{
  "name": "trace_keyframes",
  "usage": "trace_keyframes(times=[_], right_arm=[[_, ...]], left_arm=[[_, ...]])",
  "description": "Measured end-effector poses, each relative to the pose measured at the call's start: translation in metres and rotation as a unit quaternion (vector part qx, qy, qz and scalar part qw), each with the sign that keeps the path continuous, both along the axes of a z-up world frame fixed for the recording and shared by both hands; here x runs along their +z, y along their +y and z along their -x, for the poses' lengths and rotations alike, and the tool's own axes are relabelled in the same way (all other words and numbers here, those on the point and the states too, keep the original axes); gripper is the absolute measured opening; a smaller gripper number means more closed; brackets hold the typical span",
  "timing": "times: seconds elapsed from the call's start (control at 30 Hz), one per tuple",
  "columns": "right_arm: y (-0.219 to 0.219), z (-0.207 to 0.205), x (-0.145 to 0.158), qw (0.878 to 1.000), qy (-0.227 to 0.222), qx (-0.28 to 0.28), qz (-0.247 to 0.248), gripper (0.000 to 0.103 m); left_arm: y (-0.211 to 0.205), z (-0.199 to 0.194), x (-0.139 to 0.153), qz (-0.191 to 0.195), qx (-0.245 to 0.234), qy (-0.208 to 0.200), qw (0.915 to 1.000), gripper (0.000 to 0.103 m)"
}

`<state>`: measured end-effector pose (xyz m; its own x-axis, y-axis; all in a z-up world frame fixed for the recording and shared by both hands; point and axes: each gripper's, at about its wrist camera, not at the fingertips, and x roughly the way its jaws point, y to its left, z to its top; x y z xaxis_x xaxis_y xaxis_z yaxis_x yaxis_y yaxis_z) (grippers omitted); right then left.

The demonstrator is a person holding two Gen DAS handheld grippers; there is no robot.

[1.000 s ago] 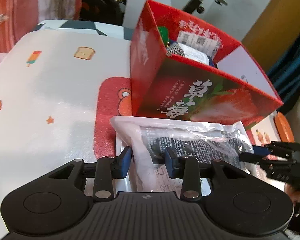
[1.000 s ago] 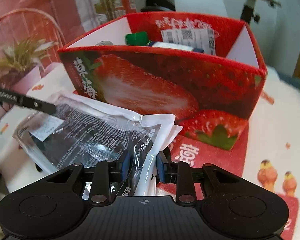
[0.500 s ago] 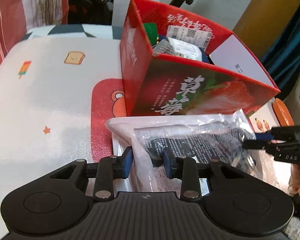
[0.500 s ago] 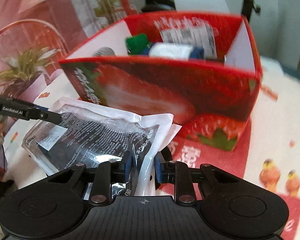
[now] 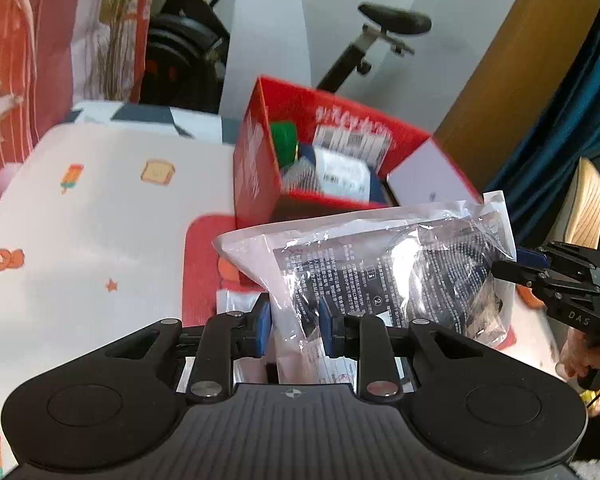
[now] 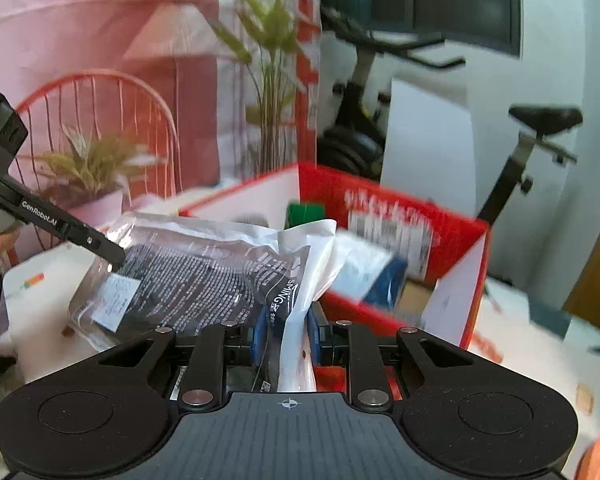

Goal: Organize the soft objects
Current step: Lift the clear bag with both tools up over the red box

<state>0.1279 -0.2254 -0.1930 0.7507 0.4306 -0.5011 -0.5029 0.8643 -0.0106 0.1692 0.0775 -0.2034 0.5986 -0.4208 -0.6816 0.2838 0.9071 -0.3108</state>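
Observation:
A clear plastic bag [image 5: 380,272] with dark folded fabric and printed text hangs in the air in front of the red strawberry box [image 5: 256,168]. My left gripper [image 5: 295,320] grips the bag's near left edge, its jaws still closing, with the plastic pressed between the blue pads. My right gripper [image 6: 286,332] is shut on the white end of the bag [image 6: 196,272]. In each wrist view the other gripper shows at the bag's far end, the right gripper [image 5: 512,264] and the left gripper [image 6: 116,256]. The box [image 6: 380,208] holds a green item [image 5: 284,142] and white packets.
A white tablecloth [image 5: 100,220] with cartoon prints covers the table. Another white packet [image 5: 236,296] lies under the lifted bag. An exercise bike [image 5: 380,40] stands behind the box. A potted plant [image 6: 92,168] and a red wire chair [image 6: 100,80] are at the left.
Both grippers have risen with the bag, which has left the table and now hangs at about the box rim. Both views have tilted up toward the room.

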Motion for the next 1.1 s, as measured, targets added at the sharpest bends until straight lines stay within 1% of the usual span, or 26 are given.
trace_keyframes(times=[0.1, 0.2, 0.37, 0.5, 0.57, 0.63, 0.7, 0.83, 0.97, 1.1], right_arm=[[-0.003, -0.001, 0.018, 1.000, -0.031, -0.002, -0.004, 0.020], [-0.005, -0.008, 0.036, 0.998, -0.056, -0.006, -0.005, 0.020], [-0.005, -0.024, 0.057, 0.995, -0.094, -0.016, 0.010, 0.020], [-0.005, -0.042, 0.070, 0.991, -0.126, -0.033, 0.015, 0.020], [-0.006, -0.052, 0.074, 0.990, -0.137, -0.040, 0.019, 0.020], [-0.006, -0.064, 0.077, 0.987, -0.148, -0.049, 0.034, 0.020], [-0.008, -0.075, 0.075, 0.986, -0.152, -0.057, 0.046, 0.020], [-0.018, -0.098, 0.067, 0.983, -0.151, -0.084, 0.061, 0.020], [-0.029, -0.115, 0.053, 0.982, -0.137, -0.119, 0.056, 0.020], [-0.037, -0.128, 0.039, 0.981, -0.123, -0.134, 0.065, 0.019]], left_arm=[[0.001, 0.002, 0.021, 0.015, 0.013, -0.038, 0.9991, 0.027], [0.000, 0.000, 0.041, 0.032, 0.024, -0.075, 0.9964, 0.027], [-0.015, -0.016, 0.065, 0.021, 0.034, -0.121, 0.9919, 0.027], [-0.026, -0.032, 0.086, 0.021, 0.049, -0.178, 0.9825, 0.027], [-0.034, -0.044, 0.095, 0.015, 0.055, -0.196, 0.9789, 0.027], [-0.043, -0.055, 0.101, 0.003, 0.053, -0.207, 0.9769, 0.027], [-0.052, -0.067, 0.104, -0.013, 0.047, -0.210, 0.9766, 0.027], [-0.065, -0.092, 0.099, -0.020, 0.032, -0.195, 0.9801, 0.024], [-0.078, -0.116, 0.084, -0.028, 0.006, -0.177, 0.9839, 0.024], [-0.091, -0.144, 0.062, -0.033, -0.001, -0.145, 0.9889, 0.024]])
